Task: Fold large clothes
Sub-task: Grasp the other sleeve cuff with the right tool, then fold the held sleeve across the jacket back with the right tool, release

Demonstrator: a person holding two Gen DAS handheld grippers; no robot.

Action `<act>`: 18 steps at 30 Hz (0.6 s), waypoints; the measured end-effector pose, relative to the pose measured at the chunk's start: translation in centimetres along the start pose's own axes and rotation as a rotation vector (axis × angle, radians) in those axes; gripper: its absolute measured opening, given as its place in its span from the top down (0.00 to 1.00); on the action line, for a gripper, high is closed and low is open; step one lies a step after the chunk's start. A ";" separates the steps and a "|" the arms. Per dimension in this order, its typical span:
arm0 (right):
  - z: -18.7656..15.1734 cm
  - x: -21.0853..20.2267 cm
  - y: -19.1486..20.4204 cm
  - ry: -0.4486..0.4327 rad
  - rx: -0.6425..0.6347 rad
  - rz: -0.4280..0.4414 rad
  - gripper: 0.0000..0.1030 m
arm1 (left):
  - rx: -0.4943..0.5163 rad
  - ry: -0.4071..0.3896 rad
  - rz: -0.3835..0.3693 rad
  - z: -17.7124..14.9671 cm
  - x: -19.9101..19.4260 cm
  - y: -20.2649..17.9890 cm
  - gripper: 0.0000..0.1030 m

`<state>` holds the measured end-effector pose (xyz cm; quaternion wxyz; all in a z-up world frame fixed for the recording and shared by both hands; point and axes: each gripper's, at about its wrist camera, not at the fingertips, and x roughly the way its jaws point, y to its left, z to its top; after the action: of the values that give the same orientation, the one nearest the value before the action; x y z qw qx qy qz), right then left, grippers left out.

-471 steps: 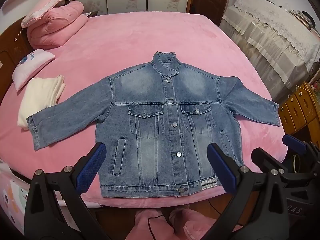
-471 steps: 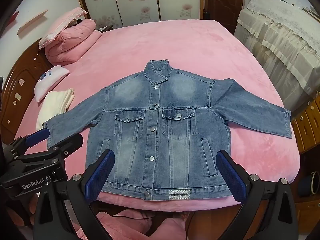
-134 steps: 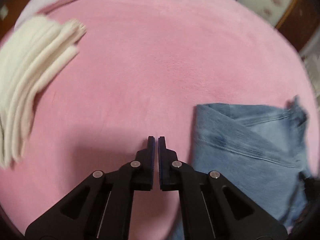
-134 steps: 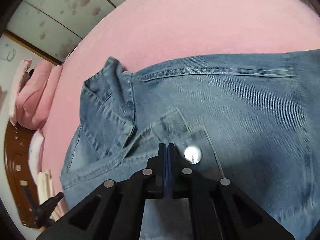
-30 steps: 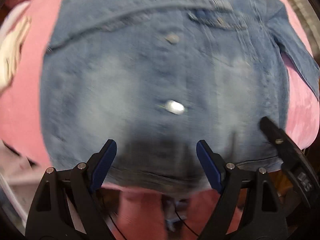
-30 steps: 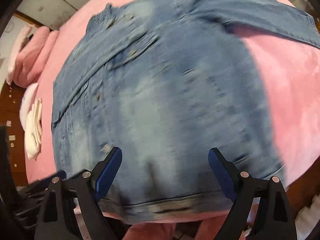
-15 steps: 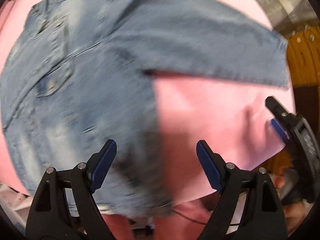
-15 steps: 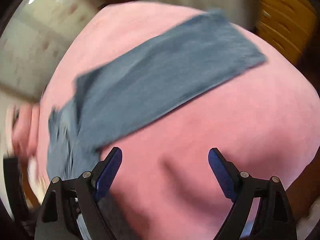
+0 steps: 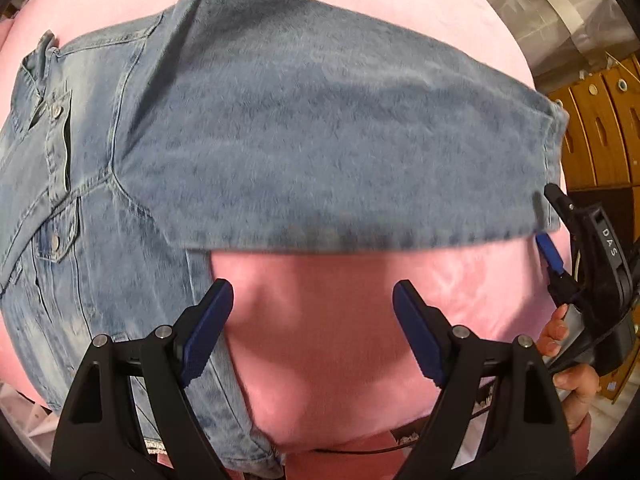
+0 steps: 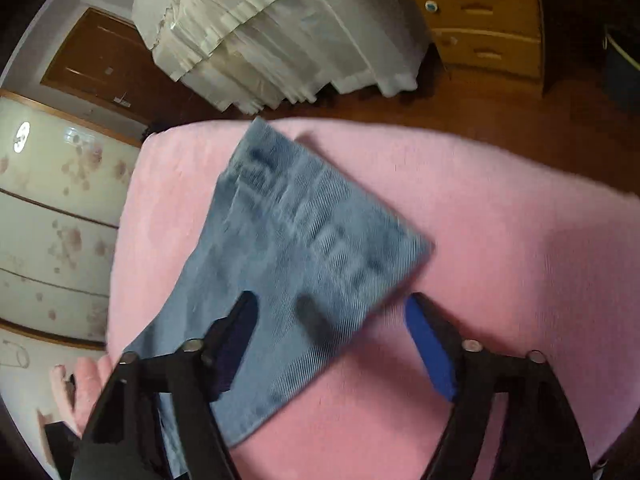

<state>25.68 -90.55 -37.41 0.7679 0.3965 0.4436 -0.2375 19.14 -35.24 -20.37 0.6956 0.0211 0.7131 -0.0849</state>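
The denim jacket point(image 9: 120, 208) lies flat on the plush pink bed point(image 9: 360, 320), its sleeve point(image 10: 304, 248) stretched sideways. The left gripper point(image 9: 308, 328) hangs jaws apart beside the sleeve. The right gripper point(image 10: 332, 344), jaws just narrowing, straddles the cuff, gripping nothing.

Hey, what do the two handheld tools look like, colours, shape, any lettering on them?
Both are black plastic with two forked arms studded with silver bolts, ending in blue textured pads. The left tool shows this clearly. The right tool looks the same; seen from the left wrist camera, its body carries white letters "DAS" and a thin black cable.
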 end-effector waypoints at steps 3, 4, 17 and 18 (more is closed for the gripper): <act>0.5 0.7 -0.3 -0.023 0.041 -0.012 0.54 | -0.034 0.001 -0.002 0.8 0.6 0.1 0.22; 0.7 0.9 -0.4 -0.029 0.070 -0.013 0.63 | -0.049 0.008 -0.011 0.9 0.7 0.3 0.22; 0.5 -3.4 2.3 -0.111 0.054 0.129 0.84 | -0.179 -0.060 -0.097 -2.5 -2.7 7.8 0.22; 0.2 -3.8 3.7 -0.122 0.037 0.147 0.85 | -0.184 -0.076 -0.104 -2.8 -3.3 8.7 0.22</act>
<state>26.52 -88.60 -32.54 0.8016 0.4267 0.3610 -0.2122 17.78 -25.95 -17.85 0.7158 -0.0830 0.6911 -0.0557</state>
